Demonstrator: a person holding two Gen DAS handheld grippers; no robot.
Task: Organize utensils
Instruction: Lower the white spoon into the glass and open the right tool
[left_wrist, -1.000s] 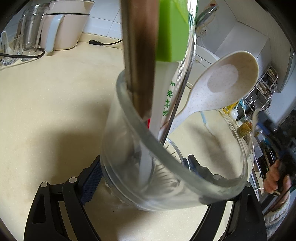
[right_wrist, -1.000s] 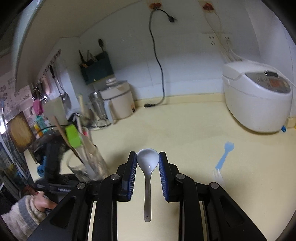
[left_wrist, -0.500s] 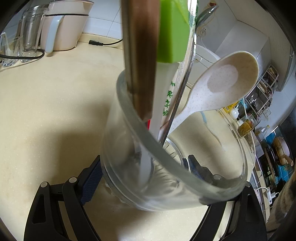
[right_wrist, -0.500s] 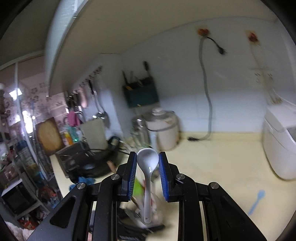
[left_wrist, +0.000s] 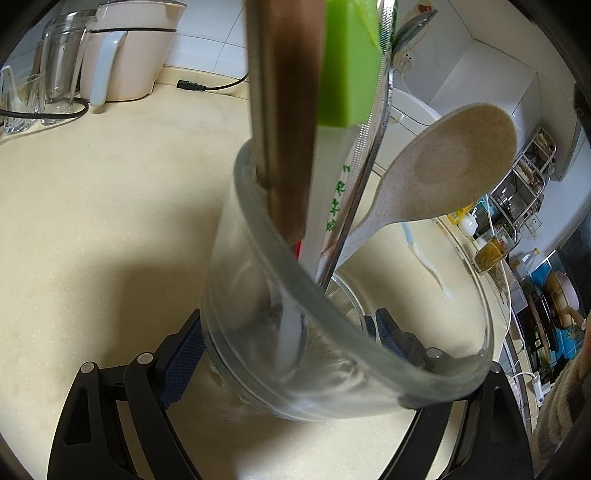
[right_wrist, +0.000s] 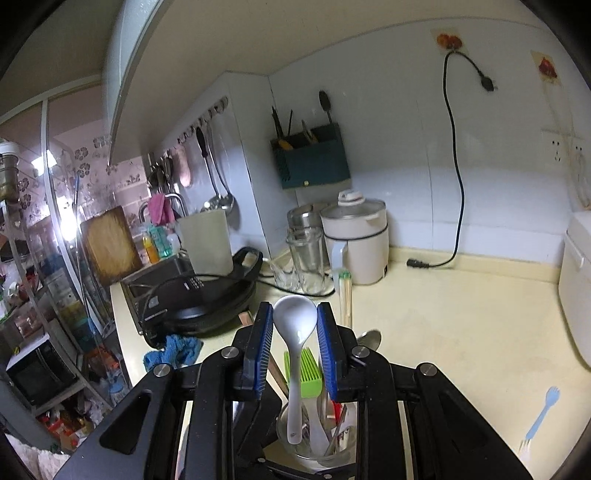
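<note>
My left gripper (left_wrist: 288, 343) is shut on a clear glass jar (left_wrist: 369, 350) that stands on the cream counter, blue pads against both sides. Several utensils stand in the jar: a wooden handle (left_wrist: 284, 110), a green brush (left_wrist: 351, 62), a speckled beige spoon (left_wrist: 450, 166) and a metal one. In the right wrist view my right gripper (right_wrist: 294, 325) is shut on a white spoon (right_wrist: 295, 369), bowl up. It is directly above the jar (right_wrist: 317, 443). The spoon's handle hangs down inside the rim beside the green brush (right_wrist: 306, 369).
A light blue fork (right_wrist: 541, 413) lies on the counter at the right. At the back stand a white kettle (right_wrist: 358, 243), empty glasses (right_wrist: 306, 258) and a loose power cord (right_wrist: 417, 263). A white rice cooker (right_wrist: 578, 288) is at the far right, a black griddle (right_wrist: 207, 295) at the left.
My right gripper has carried the white spoon up and left across the counter to above the jar, and the handle now hangs into it. The left gripper and jar have not moved.
</note>
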